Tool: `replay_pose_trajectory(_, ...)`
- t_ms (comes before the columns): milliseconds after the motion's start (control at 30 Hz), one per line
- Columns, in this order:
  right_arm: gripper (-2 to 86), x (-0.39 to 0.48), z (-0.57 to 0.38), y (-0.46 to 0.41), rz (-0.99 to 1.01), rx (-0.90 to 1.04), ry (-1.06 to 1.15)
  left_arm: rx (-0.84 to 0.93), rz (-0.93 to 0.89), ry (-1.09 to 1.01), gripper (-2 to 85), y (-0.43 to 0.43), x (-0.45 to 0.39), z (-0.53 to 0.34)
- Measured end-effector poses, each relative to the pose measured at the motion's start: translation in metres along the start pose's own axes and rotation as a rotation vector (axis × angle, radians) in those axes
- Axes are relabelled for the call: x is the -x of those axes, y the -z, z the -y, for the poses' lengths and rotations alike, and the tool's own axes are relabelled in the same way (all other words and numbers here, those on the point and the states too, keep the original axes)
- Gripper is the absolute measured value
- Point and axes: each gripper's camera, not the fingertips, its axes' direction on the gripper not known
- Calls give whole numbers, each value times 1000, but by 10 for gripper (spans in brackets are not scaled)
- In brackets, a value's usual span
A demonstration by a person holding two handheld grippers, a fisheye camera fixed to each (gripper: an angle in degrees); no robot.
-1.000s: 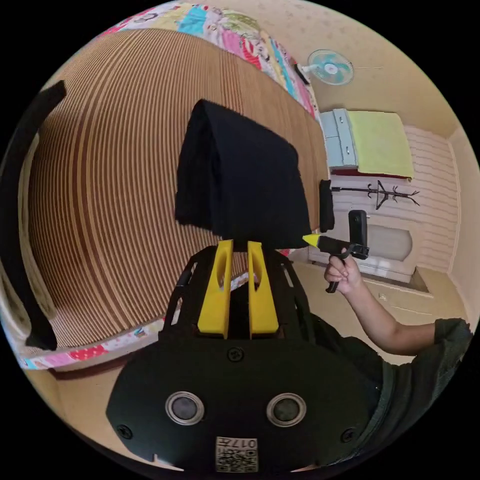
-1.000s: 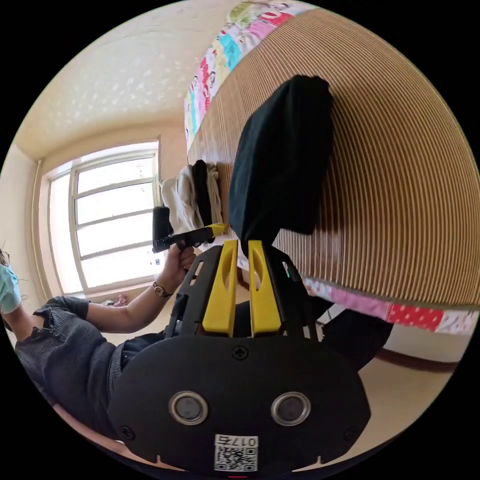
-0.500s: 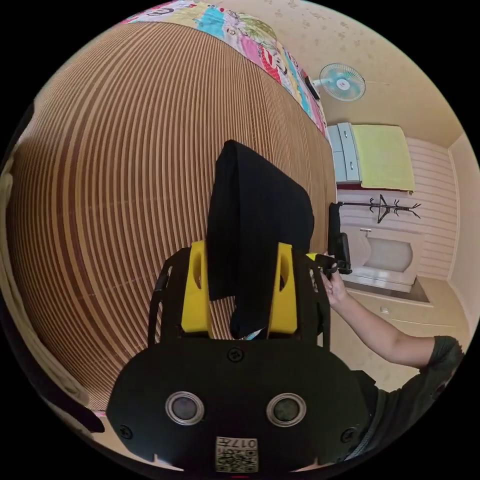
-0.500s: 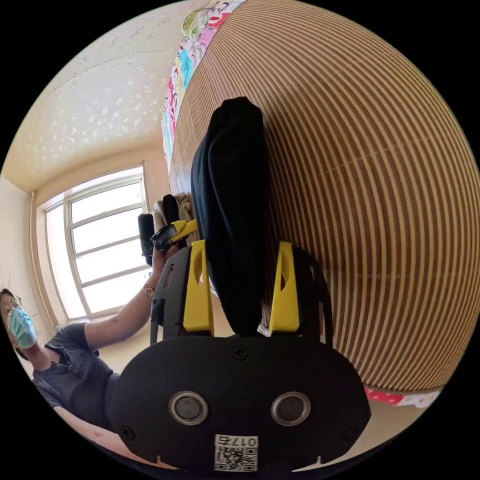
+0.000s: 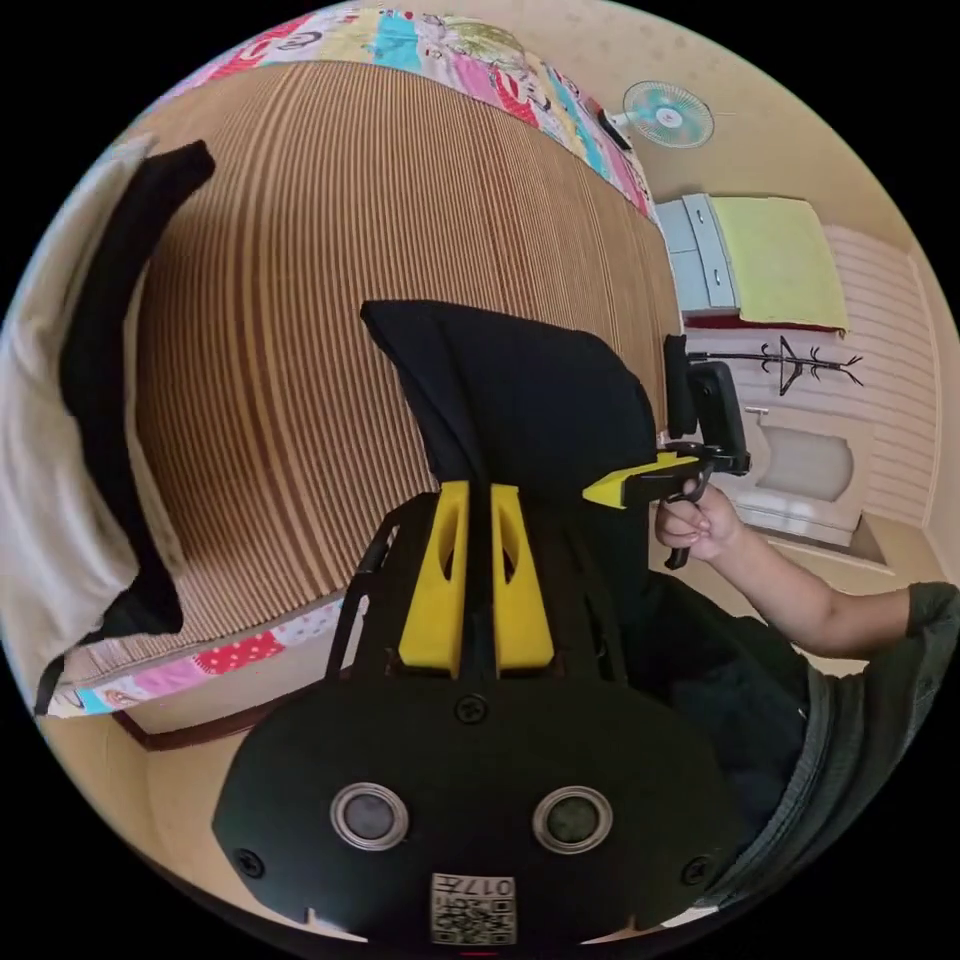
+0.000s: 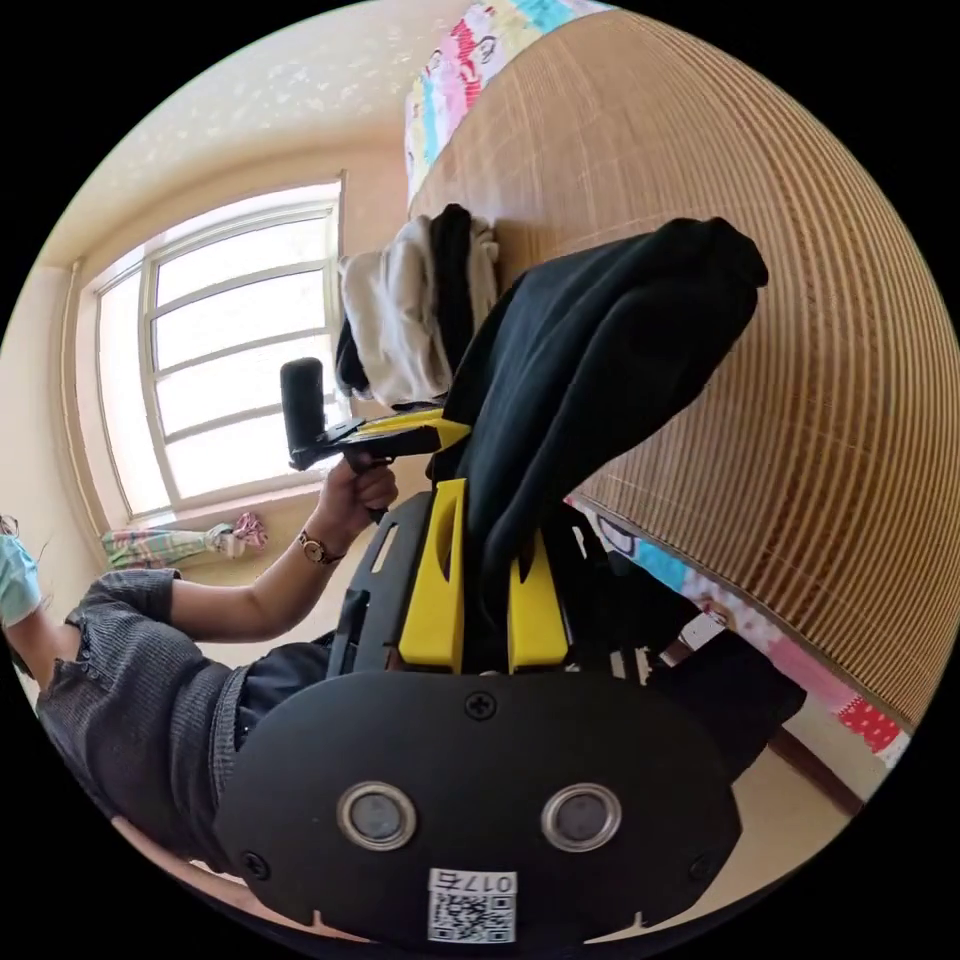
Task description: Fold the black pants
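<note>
The black pants [image 5: 530, 400] are a folded bundle held up over the striped bamboo mat [image 5: 300, 300] of the bed. My left gripper [image 5: 478, 488] is shut on the bundle's near edge, its yellow jaws almost together. My right gripper [image 5: 597, 492], in a person's hand, pinches the same bundle at its right side. In the right gripper view the pants [image 6: 600, 340] drape from between the jaws of my right gripper [image 6: 487, 505], which is shut on the cloth. My left gripper [image 6: 452, 432] holds the fold just beside it.
A pile of beige and black clothes [image 5: 60, 450] lies on the mat, seen too near the window [image 6: 220, 340] as a heap of clothes [image 6: 410, 300]. A patterned quilt edge [image 5: 200, 670] borders the bed. A coat rack [image 5: 790, 360] and wall fan [image 5: 668, 113] stand beyond.
Half a second ago both grippers' jaws stood wide apart around the folded pants; now both are closed on the cloth again. Both cameras have pulled back and tilted.
</note>
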Motion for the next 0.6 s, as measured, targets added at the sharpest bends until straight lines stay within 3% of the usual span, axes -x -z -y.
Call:
replay_pose_trajectory(167,52,91,63,-41,137,8,178,-320,73,99,40,168,3,-84)
replay_pose_trajectory(267,73,120,130,-78,154,-29,190,-490,248,172,54,263,12,-105)
replay_pose_trajectory(333,103,115,173,-103,98,-3,144,-516,405,437,85,314,53,-110)
replay_pose_trajectory(400,111,97,204,-125,50,85,85,-551,389,638,99,334,87,-123)
replay_pose_trajectory(500,99,64,205,-129,44,164,119,-693,262,684,104,334,97,-154)
replay_pose_trajectory(600,84,9,168,-119,-22,276,156,-734,358,719,104,296,81,-180)
